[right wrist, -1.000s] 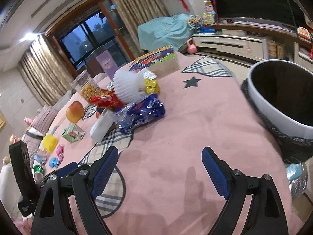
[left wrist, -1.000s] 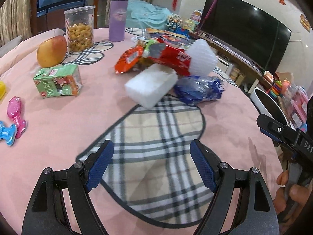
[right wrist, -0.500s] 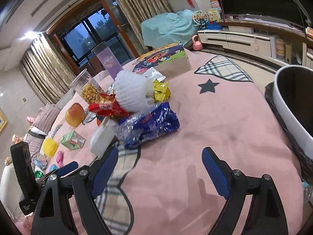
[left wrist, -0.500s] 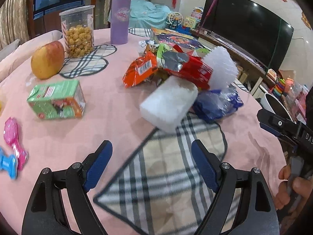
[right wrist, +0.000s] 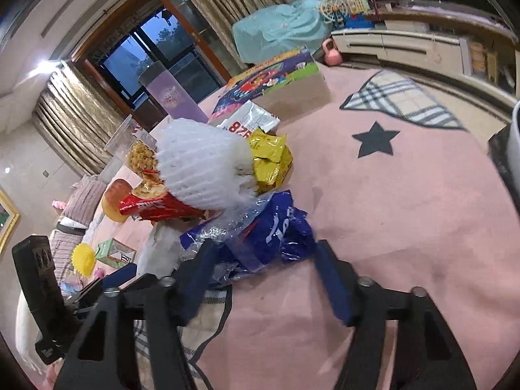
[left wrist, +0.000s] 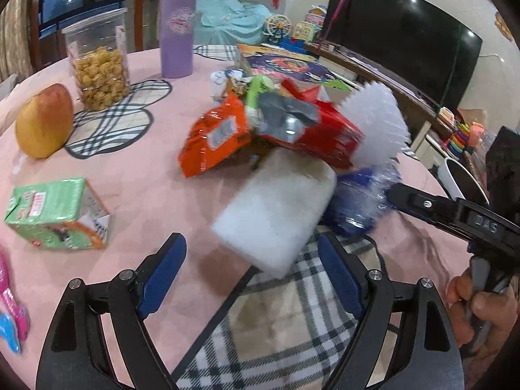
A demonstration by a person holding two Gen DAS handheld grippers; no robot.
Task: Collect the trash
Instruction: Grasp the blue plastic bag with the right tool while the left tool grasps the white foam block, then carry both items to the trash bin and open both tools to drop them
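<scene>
While motion blur smears both views, the left gripper [left wrist: 250, 269] is closing around the white foam block's [left wrist: 276, 214] near corner without touching; the right gripper [right wrist: 260, 276] narrows around the blue wrapper [right wrist: 276, 230] on the pink bench [right wrist: 406, 211], contact unclear.

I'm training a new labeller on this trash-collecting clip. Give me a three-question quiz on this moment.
1. True or false: the right claw has the blue wrapper between its fingers.
2. Which item lies just ahead of the left claw? A) mango B) white foam block C) purple tumbler
3. Fill in: the white foam net rests partly on the ___ wrapper.

Key:
1. True; its jaws are closing around the wrapper.
2. B, the white foam block; the mango and purple tumbler sit farther off.
3. Red: the red wrapper.
</scene>
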